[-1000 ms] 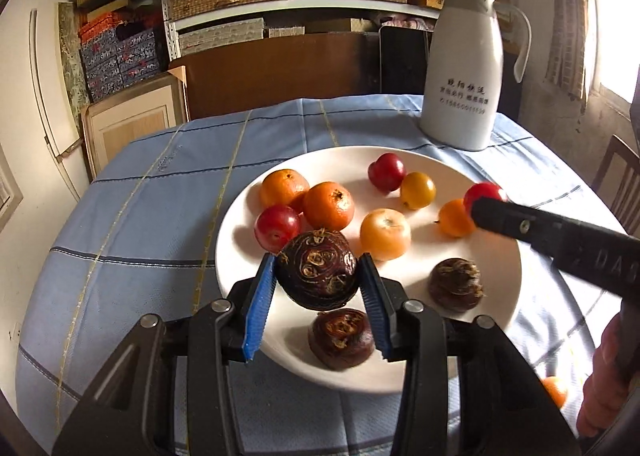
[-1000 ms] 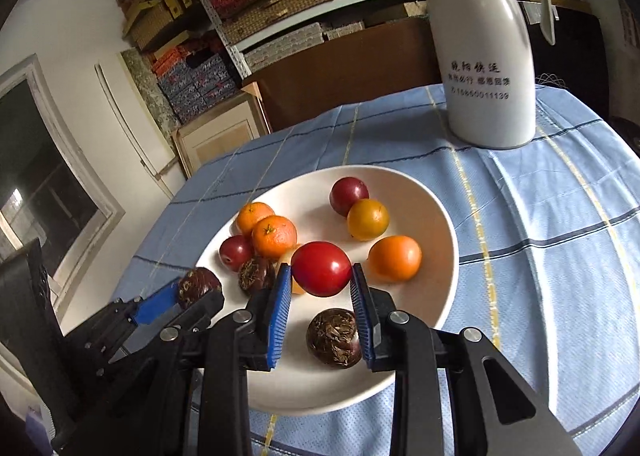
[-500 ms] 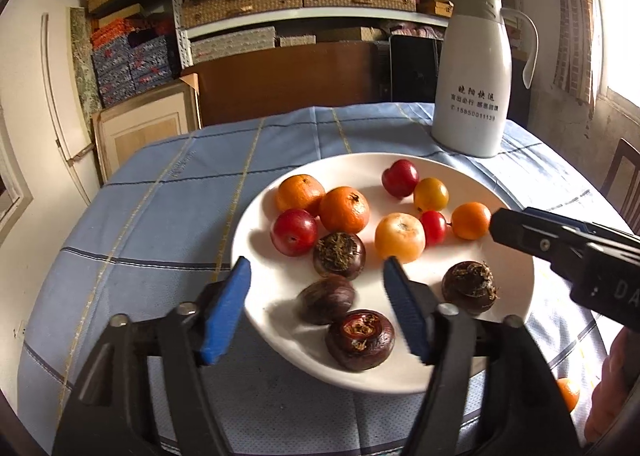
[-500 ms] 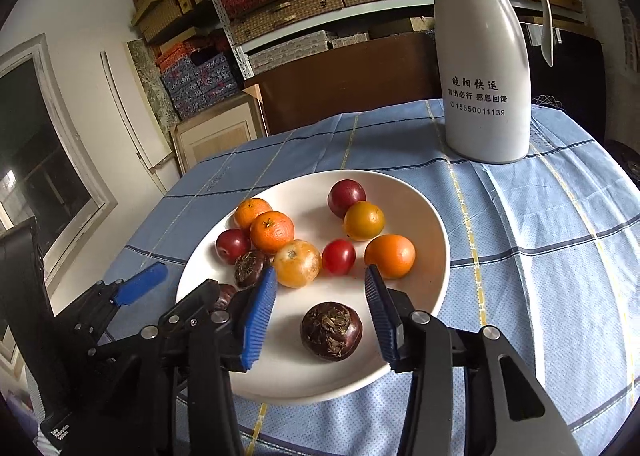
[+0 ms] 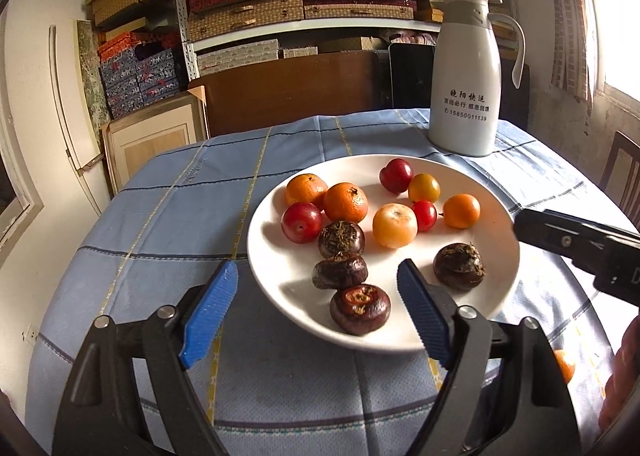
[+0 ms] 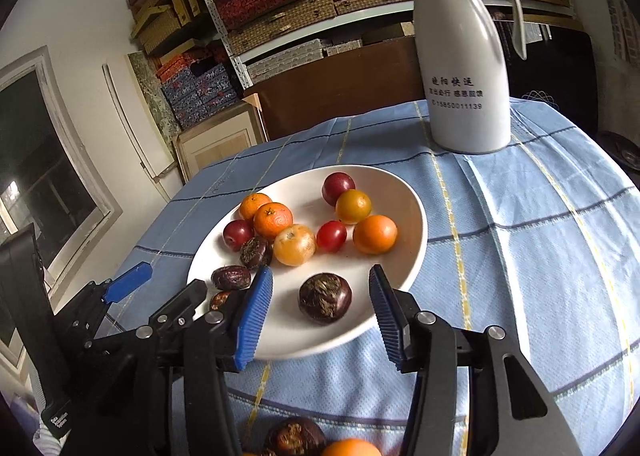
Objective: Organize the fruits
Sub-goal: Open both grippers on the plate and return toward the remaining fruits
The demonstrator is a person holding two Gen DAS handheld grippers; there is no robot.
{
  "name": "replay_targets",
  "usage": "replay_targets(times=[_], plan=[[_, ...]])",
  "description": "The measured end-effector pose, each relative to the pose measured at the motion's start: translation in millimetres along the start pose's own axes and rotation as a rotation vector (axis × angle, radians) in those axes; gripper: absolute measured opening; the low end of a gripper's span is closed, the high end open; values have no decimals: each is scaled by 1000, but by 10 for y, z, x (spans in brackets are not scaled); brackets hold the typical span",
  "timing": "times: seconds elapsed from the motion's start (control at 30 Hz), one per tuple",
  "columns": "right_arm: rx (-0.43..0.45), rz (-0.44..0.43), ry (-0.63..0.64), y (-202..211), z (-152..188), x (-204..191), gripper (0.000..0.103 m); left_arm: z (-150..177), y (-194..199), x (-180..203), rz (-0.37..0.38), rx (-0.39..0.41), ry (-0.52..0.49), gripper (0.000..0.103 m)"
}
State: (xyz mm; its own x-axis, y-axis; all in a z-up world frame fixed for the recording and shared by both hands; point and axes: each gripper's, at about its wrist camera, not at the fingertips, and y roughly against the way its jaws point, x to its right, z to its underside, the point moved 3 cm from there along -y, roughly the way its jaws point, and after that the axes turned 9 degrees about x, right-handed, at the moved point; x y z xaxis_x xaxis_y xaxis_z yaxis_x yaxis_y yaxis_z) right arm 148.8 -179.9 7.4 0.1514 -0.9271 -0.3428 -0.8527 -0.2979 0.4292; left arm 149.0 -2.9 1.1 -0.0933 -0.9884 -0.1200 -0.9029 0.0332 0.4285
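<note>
Shelves of woven and patterned boxes [image 5: 304,11] line the back wall behind a round table under a blue checked cloth [image 5: 168,215]. On the far side of the cloth stands a tall white jug [image 5: 464,83] with printed lettering. Nearer, a wide white plate [image 5: 272,280] carries the fruit: oranges [image 5: 346,201] and red plums [image 5: 301,222] at the back, a pale persimmon-like fruit [image 5: 395,225] in the middle with a small red tomato [image 5: 425,214] touching it, and four dark water chestnuts [image 5: 359,308] toward the near rim. The left gripper [image 5: 316,300] hovers at the near edge of the plate, jaws spread wide and empty. The right gripper [image 6: 320,308] likewise stands open, one chestnut [image 6: 325,298] lying on the plate between its blue pads [image 6: 253,316], untouched.
</note>
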Motion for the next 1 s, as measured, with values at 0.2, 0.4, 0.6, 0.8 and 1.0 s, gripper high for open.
replay_targets(times=[0.2, 0.4, 0.6, 0.8, 1.0], plan=[[27, 7, -38, 318, 139, 99, 56, 135, 238, -62, -15, 0, 20, 81], [16, 31, -24, 598, 419, 153, 63, 323, 591, -116, -36, 13, 24, 91], [9, 32, -28, 776, 582, 220, 66, 462, 907, -138, -29, 30, 26, 92], [-32, 25, -6, 743, 648, 170, 67, 531, 981, -112, -27, 18, 15, 96], [-160, 1, -3, 570, 774, 130, 67, 569, 886, -126, 58, -43, 51, 98]])
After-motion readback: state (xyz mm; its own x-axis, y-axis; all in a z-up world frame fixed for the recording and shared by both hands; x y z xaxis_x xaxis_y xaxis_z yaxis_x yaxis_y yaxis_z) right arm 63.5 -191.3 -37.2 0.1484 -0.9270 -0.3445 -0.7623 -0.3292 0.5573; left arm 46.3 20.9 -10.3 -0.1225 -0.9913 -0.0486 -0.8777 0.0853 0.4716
